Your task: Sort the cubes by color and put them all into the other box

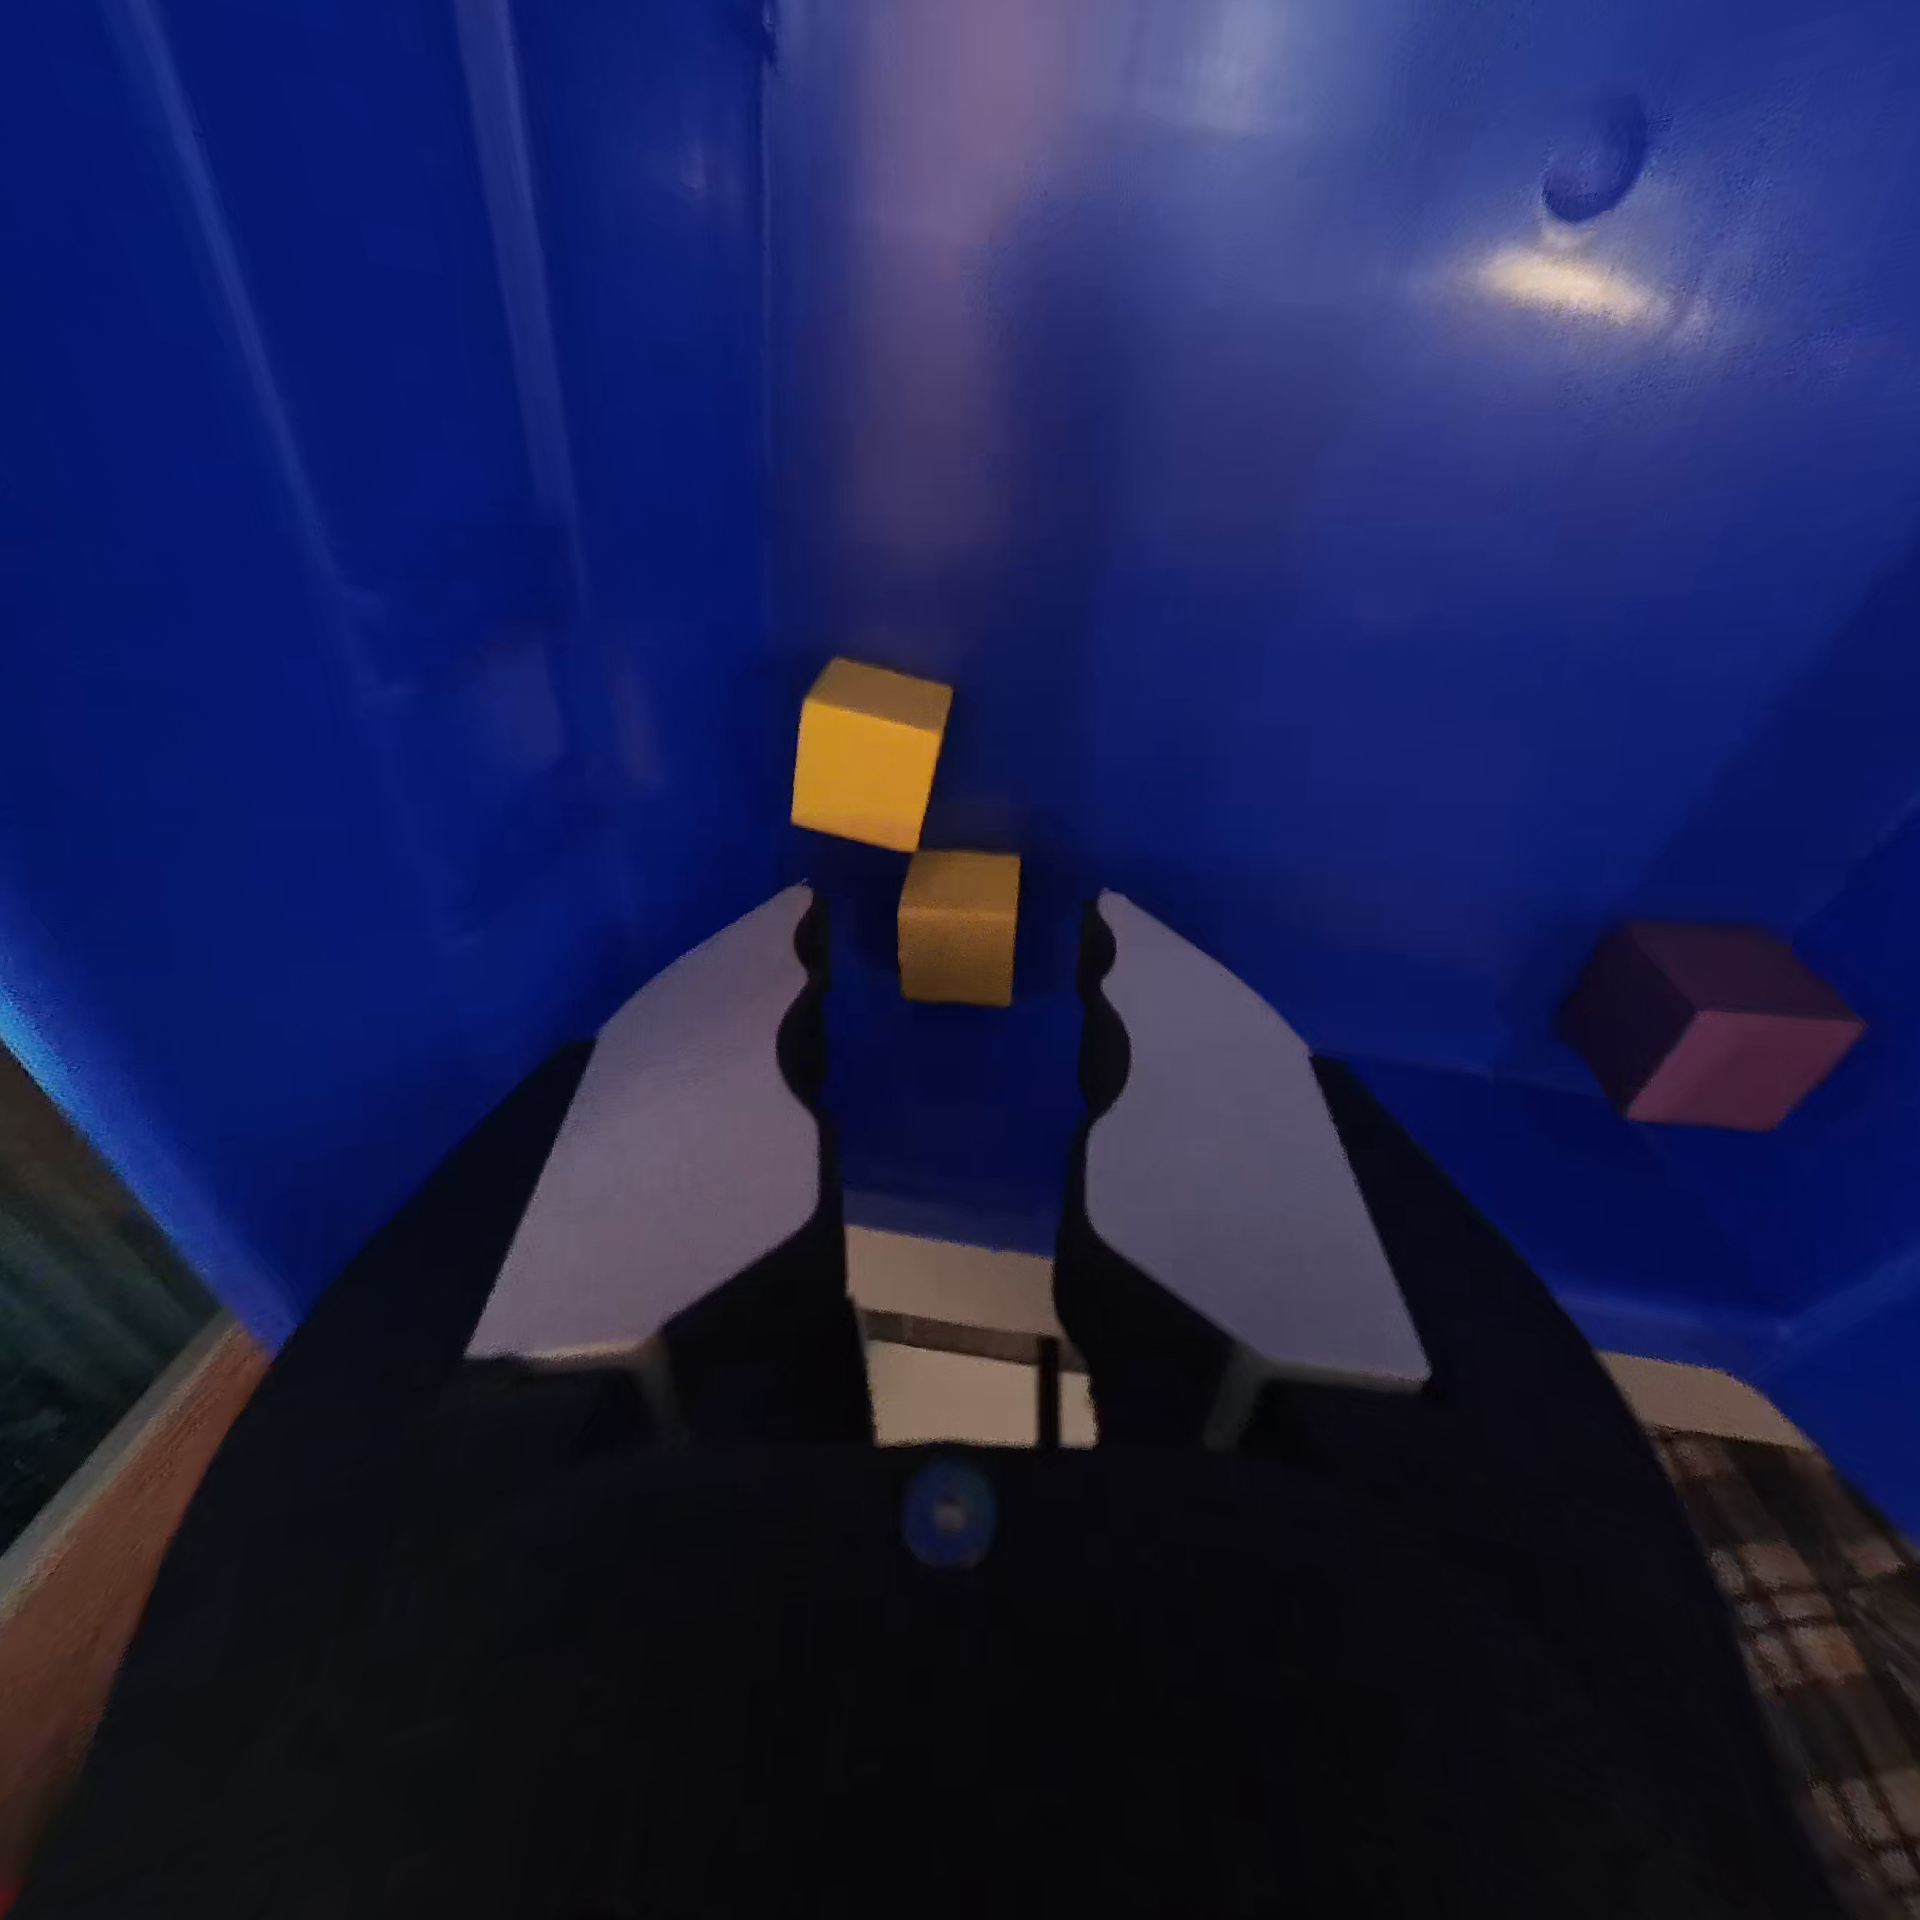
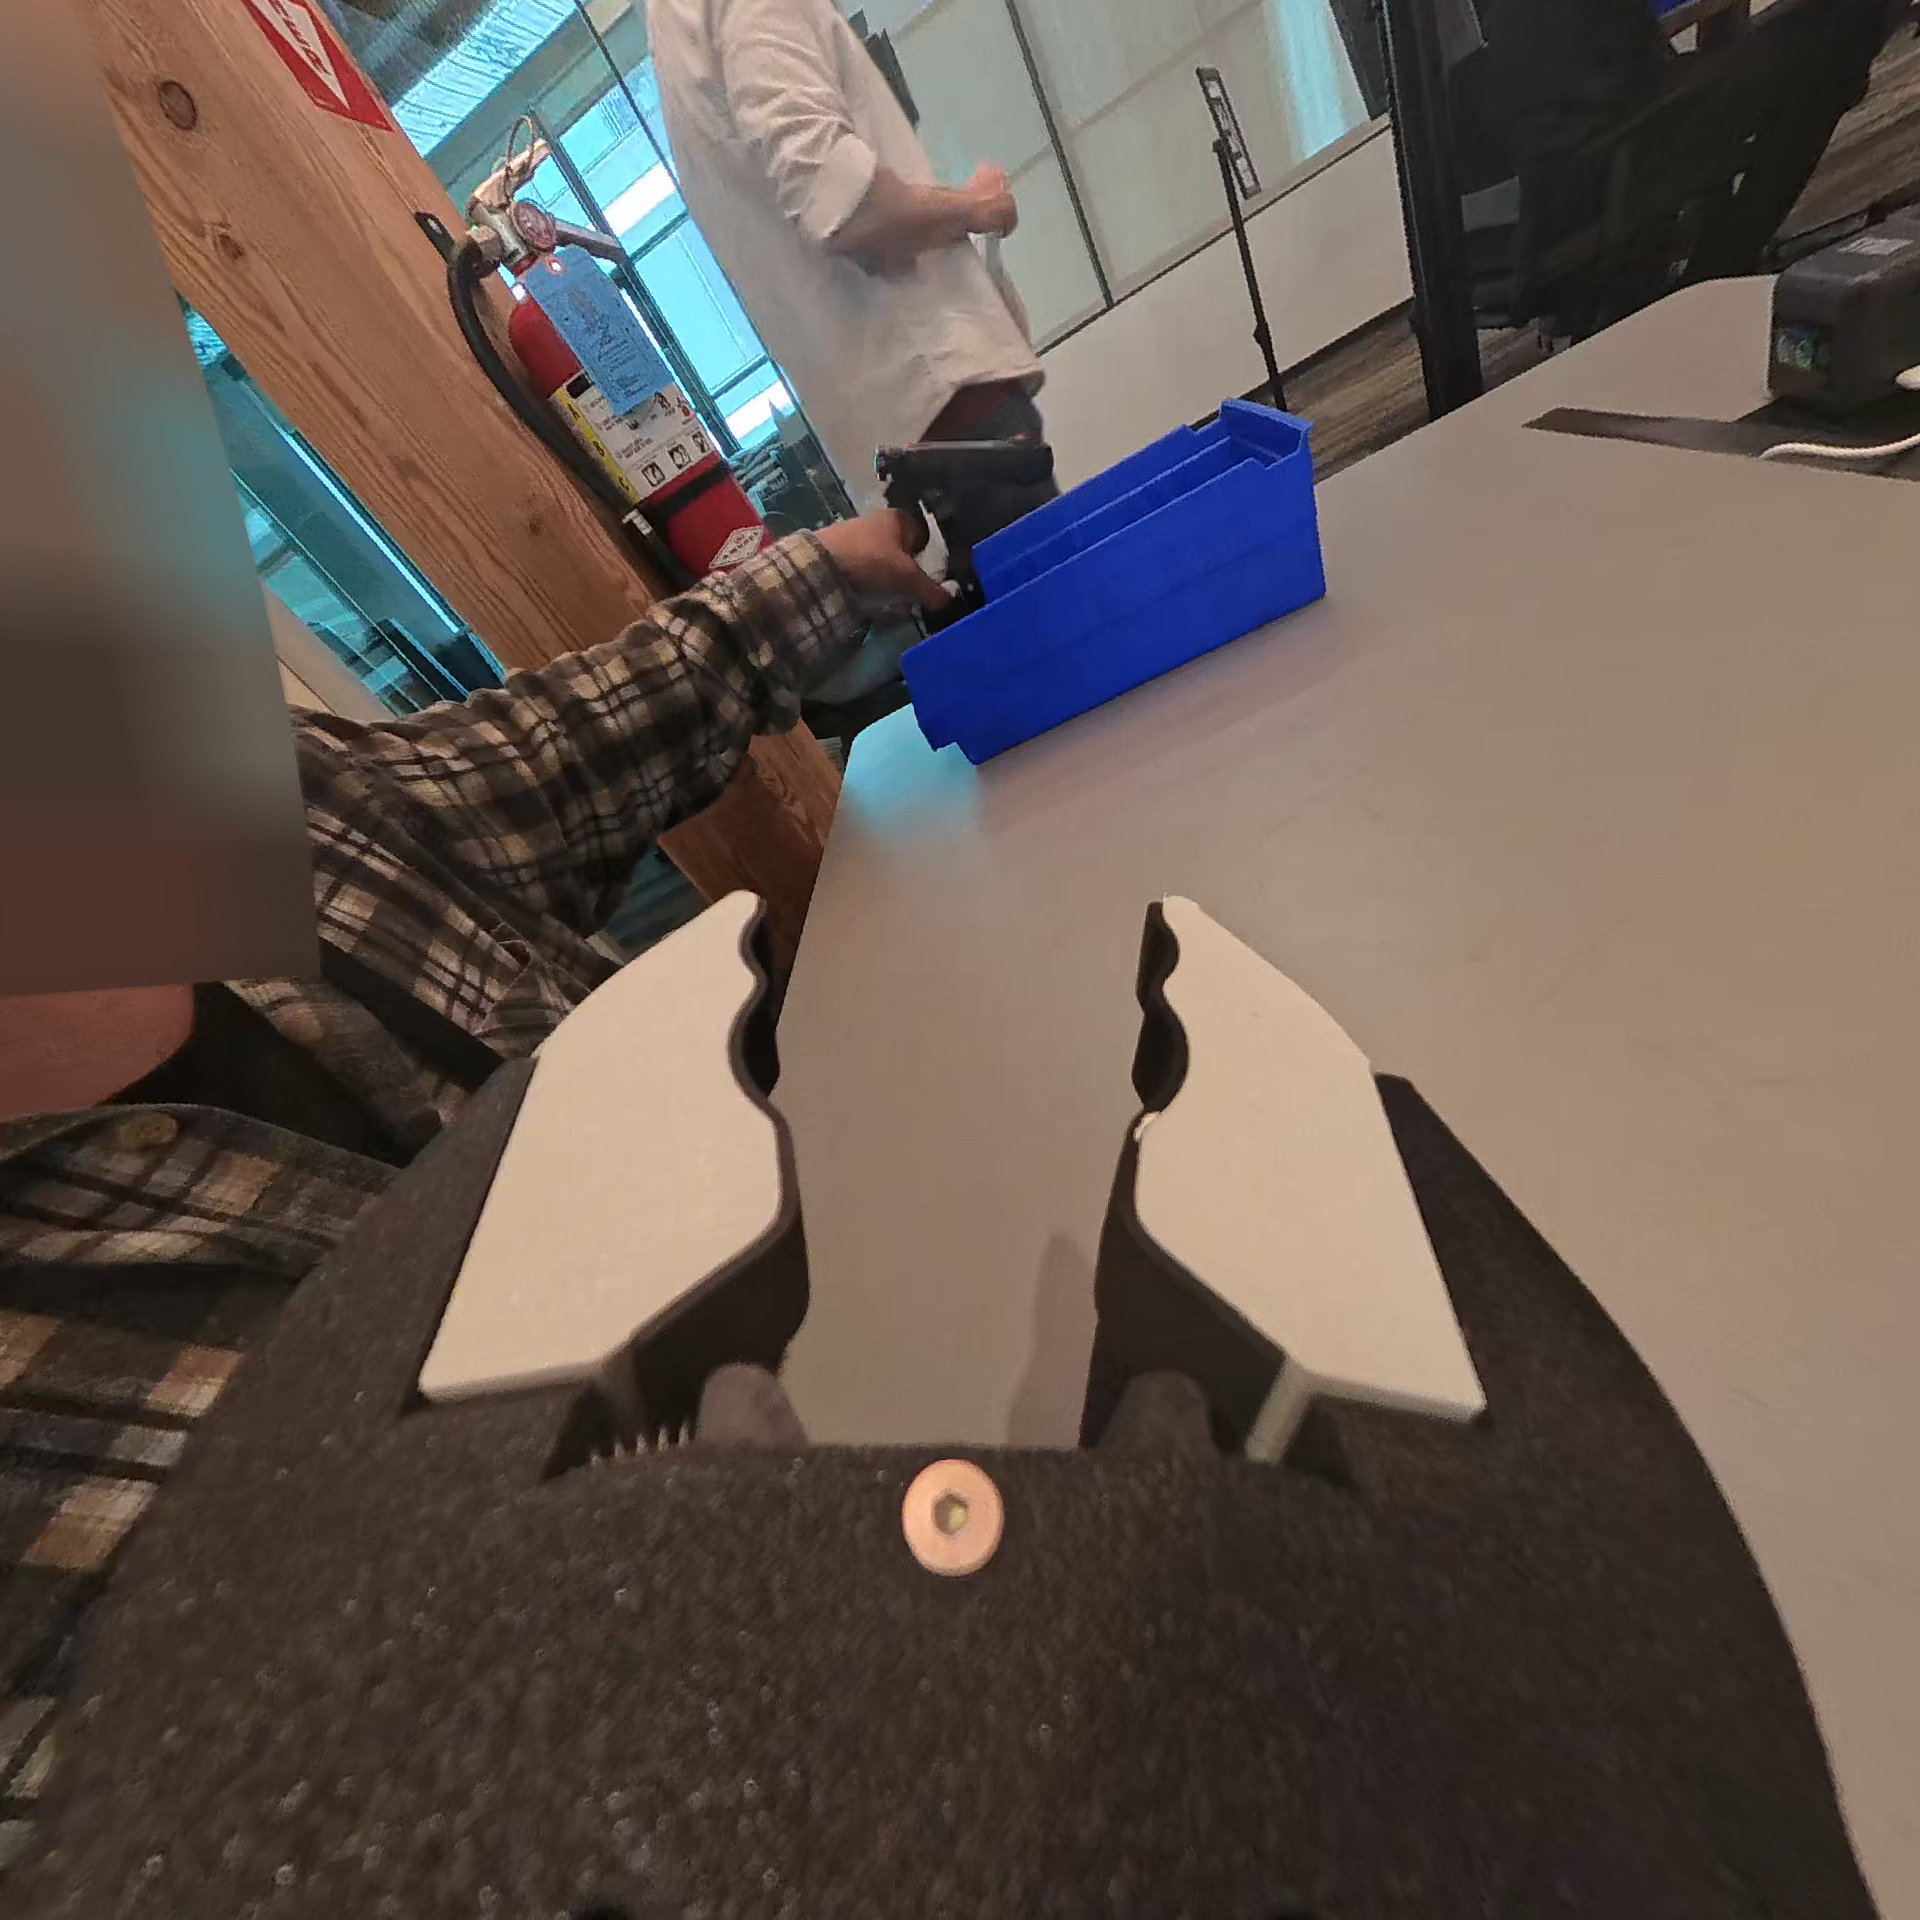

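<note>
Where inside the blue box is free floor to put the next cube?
The box floor is bare from the yellow cubes up to the far wall, and between them and the purple cube. It is crowded only at the left gripper, by the nearer yellow cube.

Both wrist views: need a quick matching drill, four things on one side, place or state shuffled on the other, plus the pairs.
Things
1. left gripper
2. right gripper
3. purple cube
4. fire extinguisher

Place or state
A. mounted on the wooden post
B. open over bare grey table, nothing between its fingers
C. inside the blue box, off to the right of the fingers
D. open inside the blue box, two yellow cubes at and just past its fingertips

Pairs: 1-D, 2-B, 3-C, 4-A
</note>
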`<control>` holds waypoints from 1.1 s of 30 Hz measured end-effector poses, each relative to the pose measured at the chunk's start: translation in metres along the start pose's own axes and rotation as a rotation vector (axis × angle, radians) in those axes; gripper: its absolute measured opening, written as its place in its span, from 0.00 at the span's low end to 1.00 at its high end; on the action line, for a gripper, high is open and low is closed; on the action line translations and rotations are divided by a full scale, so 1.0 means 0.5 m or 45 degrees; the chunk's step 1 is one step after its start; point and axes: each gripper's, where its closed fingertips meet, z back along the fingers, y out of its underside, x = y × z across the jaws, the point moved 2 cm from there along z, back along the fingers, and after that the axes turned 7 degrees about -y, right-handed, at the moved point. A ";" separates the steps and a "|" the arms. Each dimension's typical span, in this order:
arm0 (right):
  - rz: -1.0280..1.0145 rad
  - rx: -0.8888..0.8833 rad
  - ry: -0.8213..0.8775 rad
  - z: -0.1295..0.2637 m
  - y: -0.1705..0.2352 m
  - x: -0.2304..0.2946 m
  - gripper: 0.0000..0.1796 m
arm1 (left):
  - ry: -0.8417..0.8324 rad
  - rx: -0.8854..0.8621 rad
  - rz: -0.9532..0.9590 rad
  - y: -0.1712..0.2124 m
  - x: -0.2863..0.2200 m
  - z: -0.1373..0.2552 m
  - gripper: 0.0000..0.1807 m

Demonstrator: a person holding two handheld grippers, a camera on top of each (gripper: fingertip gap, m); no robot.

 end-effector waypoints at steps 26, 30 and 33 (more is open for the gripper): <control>-0.646 -0.478 -0.364 -0.091 -0.062 -0.045 0.36 | 1.256 -2.355 -1.316 -0.004 -0.834 0.573 0.12; -0.738 -0.395 -0.323 -0.124 -0.036 -0.054 0.38 | 1.296 -2.360 -1.446 0.025 -0.907 0.520 0.11; -0.752 -0.307 -0.271 -0.143 -0.022 -0.060 0.37 | 1.167 -2.336 -1.552 0.037 -0.925 0.493 0.12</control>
